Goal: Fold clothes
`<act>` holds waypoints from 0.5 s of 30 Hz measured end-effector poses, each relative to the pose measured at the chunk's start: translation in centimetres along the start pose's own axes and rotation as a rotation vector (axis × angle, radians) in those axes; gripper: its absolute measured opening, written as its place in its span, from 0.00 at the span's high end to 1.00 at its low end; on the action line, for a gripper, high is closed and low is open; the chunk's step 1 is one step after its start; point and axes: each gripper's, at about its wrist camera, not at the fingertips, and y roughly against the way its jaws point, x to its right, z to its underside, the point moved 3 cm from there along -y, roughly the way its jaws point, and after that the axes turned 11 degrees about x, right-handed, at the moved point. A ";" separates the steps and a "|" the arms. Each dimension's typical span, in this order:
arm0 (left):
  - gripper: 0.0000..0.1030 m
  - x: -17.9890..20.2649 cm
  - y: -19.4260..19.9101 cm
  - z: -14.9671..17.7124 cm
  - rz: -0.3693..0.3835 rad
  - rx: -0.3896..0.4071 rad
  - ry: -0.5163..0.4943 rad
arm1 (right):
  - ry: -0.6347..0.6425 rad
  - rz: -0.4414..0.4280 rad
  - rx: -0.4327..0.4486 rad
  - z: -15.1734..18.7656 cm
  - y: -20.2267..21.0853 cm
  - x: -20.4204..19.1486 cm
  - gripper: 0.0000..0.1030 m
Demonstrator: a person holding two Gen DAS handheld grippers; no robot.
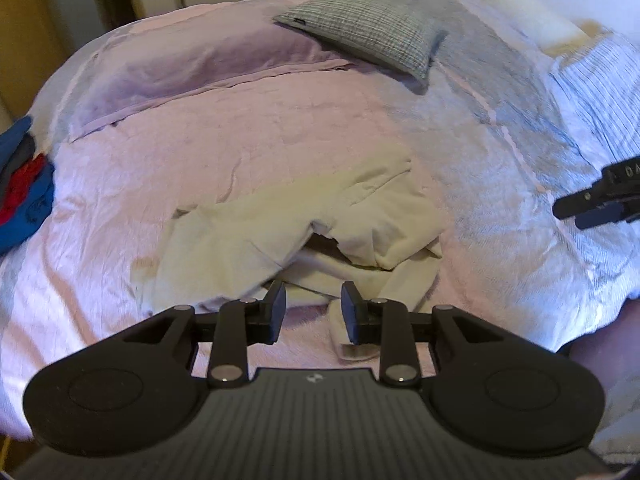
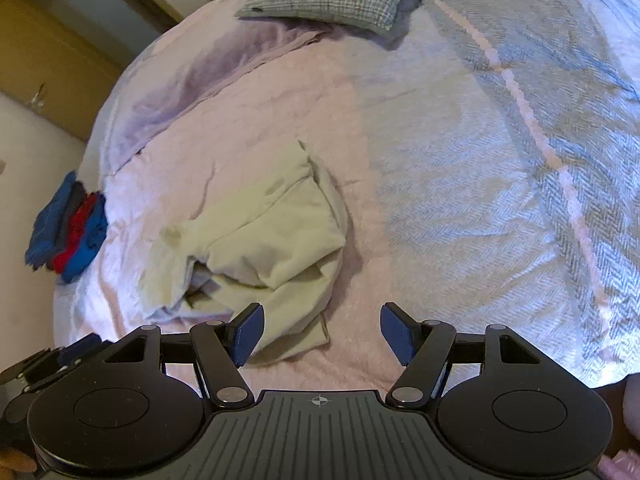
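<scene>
A cream garment lies crumpled and partly doubled over itself in the middle of a bed covered with a pale pink quilt. It sits near the edge where the person stands, probably so both grippers can reach it without stretching.

The left gripper hangs just above the garment's near edge, its two dark pads a little apart with nothing pinched between them. A strip of the cream cloth lies right below its right-hand pad (whether it touches, the view does not settle). The right gripper is spread wider and holds nothing; it hovers over the garment's near right corner, with bare quilt under most of the gap. Both point steeply down at the cloth, which suggests each is lining up to take a corner for a fold.

At the bed's left edge sits a small pile of blue and red clothes, apparently kept aside so the working area stays free. A grey checked pillow rests at the far end, and a blue-and-white woven blanket covers the right side.
</scene>
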 end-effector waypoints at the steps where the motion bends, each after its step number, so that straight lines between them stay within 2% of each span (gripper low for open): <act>1: 0.75 -0.7 -0.4 -0.2 0.015 -0.004 -0.015 | -0.012 0.011 0.008 0.0 -0.3 -0.3 0.34; 8: 0.70 -5.2 -3.9 -1.2 0.157 -0.042 -0.162 | -0.149 0.129 0.046 1.7 -2.4 -3.3 0.34; 12: 0.63 -6.2 -6.0 -0.7 0.250 -0.064 -0.249 | -0.242 0.188 0.079 4.0 -2.6 -4.0 0.34; 15: 0.62 -6.5 -7.9 0.1 0.301 -0.091 -0.288 | -0.294 0.235 0.089 6.2 -3.1 -4.0 0.34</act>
